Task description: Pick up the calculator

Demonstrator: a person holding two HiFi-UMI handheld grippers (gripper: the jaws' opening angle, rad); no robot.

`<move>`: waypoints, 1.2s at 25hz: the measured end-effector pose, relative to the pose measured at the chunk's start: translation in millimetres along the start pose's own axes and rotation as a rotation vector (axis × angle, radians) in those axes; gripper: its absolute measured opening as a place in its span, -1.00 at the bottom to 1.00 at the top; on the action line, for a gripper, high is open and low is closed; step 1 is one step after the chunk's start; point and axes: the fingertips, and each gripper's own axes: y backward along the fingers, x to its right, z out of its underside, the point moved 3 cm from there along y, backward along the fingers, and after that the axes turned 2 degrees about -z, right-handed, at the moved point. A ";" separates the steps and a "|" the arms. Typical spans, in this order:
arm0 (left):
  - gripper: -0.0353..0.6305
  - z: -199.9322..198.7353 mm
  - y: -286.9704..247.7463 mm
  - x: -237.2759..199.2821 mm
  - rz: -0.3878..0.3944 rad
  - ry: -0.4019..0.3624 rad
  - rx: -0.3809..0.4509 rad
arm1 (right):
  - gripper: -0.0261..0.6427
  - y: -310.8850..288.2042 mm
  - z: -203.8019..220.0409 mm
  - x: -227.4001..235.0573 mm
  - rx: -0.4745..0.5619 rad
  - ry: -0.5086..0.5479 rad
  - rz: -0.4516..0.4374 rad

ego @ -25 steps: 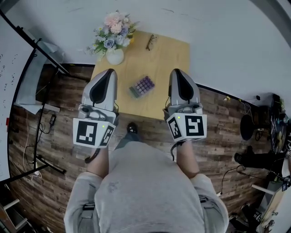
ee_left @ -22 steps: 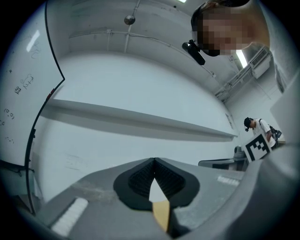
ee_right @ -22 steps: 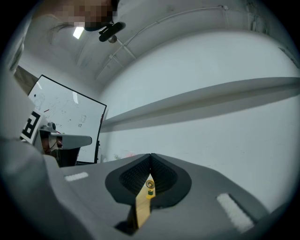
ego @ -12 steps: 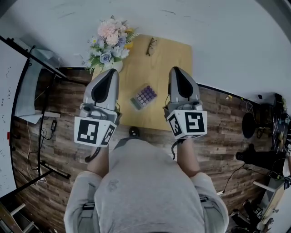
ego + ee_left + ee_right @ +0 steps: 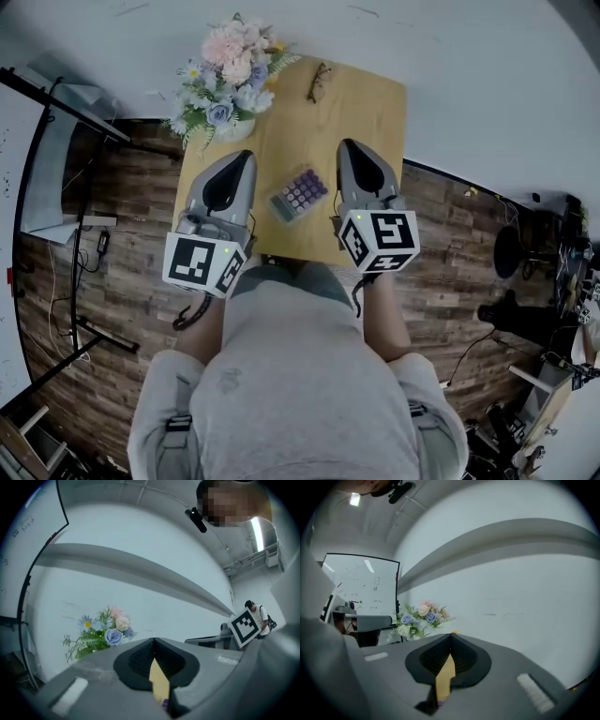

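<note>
The calculator (image 5: 298, 194), small with purple keys, lies slanted on the wooden table (image 5: 361, 103), near its front edge. My left gripper (image 5: 246, 156) hovers just left of it and my right gripper (image 5: 348, 145) just right of it, both pointing away from me. Neither touches the calculator. In the left gripper view the left gripper (image 5: 153, 641) has its jaws shut with nothing held. The right gripper (image 5: 451, 637) in its own view is likewise shut and empty. The calculator is almost hidden behind the jaws in both gripper views.
A white vase of pastel flowers (image 5: 225, 80) stands at the table's far left corner, with a pair of glasses (image 5: 319, 82) at the far edge. Behind the table is a pale wall (image 5: 469, 84). A whiteboard (image 5: 365, 588) and stands are at the left, on a wooden floor (image 5: 112, 281).
Both grippers have moved forward and lower, from in front of the table's edge to over it, flanking the calculator. Their jaws stayed shut.
</note>
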 end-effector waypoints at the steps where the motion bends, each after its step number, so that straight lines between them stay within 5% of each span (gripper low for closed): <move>1: -0.88 8.7 -0.5 -1.1 -0.004 0.017 -0.017 | -0.92 -2.6 8.2 0.0 -0.030 -0.009 -0.013; 17: -0.88 156.9 16.7 6.5 -0.256 0.358 -0.353 | -0.83 -31.4 117.6 20.1 -0.456 -0.118 -0.260; 30: -0.56 238.9 17.1 32.8 -0.424 0.561 -0.493 | -0.59 -40.8 186.1 35.6 -0.674 -0.104 -0.424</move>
